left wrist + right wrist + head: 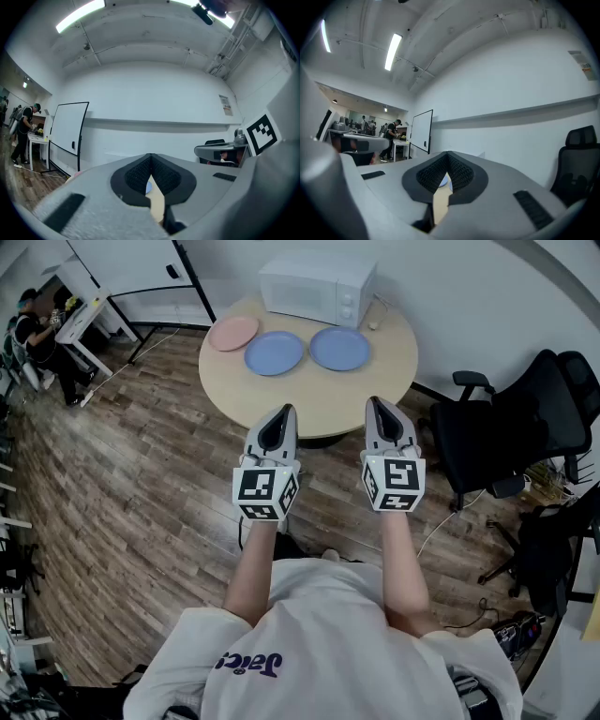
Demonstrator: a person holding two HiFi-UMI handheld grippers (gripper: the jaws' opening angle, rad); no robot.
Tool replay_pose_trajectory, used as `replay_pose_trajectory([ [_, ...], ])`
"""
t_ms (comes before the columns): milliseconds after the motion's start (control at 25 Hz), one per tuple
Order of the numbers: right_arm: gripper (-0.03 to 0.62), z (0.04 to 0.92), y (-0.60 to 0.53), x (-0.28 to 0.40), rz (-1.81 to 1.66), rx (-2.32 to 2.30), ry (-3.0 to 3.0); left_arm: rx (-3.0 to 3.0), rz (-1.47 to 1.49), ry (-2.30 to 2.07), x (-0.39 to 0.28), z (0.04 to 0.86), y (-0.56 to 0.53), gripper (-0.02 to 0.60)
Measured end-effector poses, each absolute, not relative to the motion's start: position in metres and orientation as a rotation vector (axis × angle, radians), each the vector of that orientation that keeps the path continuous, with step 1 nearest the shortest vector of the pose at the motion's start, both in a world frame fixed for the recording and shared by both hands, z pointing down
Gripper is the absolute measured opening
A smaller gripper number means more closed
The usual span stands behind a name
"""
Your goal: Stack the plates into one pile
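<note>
Three plates lie apart on the round wooden table [309, 395]: a pink plate [232, 333] at the left, a blue plate [275, 352] in the middle and a second blue plate [340, 348] at the right. My left gripper [284, 412] and right gripper [376, 403] are held level side by side, short of the table's near edge. Both are shut with nothing between the jaws. In the left gripper view the left gripper [150, 157] shows closed pads, with a sliver of blue plate [148, 188] below them. The right gripper [448, 154] looks the same in its own view.
A white microwave [317, 287] stands at the back of the table behind the plates. A black office chair [511, 427] is to the right of the table. A whiteboard [68, 133] and a person at a desk [37, 329] are far left.
</note>
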State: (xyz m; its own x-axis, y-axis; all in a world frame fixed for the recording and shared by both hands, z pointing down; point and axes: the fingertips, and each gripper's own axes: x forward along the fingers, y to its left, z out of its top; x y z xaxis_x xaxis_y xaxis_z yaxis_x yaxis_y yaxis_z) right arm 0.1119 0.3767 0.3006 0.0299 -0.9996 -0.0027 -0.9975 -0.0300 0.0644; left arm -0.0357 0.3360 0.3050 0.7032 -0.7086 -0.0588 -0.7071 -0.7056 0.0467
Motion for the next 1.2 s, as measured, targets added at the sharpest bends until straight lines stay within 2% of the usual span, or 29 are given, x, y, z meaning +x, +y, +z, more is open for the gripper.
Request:
replay_pose_trajectory([
  [440, 0.016, 0.316, 0.348, 0.143, 0.008, 2.267, -2.136, 2.882, -0.039, -1.044, 0.015, 0.329, 0.304, 0.014],
  [1200, 0.017, 0.307, 0.102, 0.163, 0.057, 2.285, -2.185, 2.856, -0.064, -0.894, 0.068, 0.325, 0.056, 0.014],
])
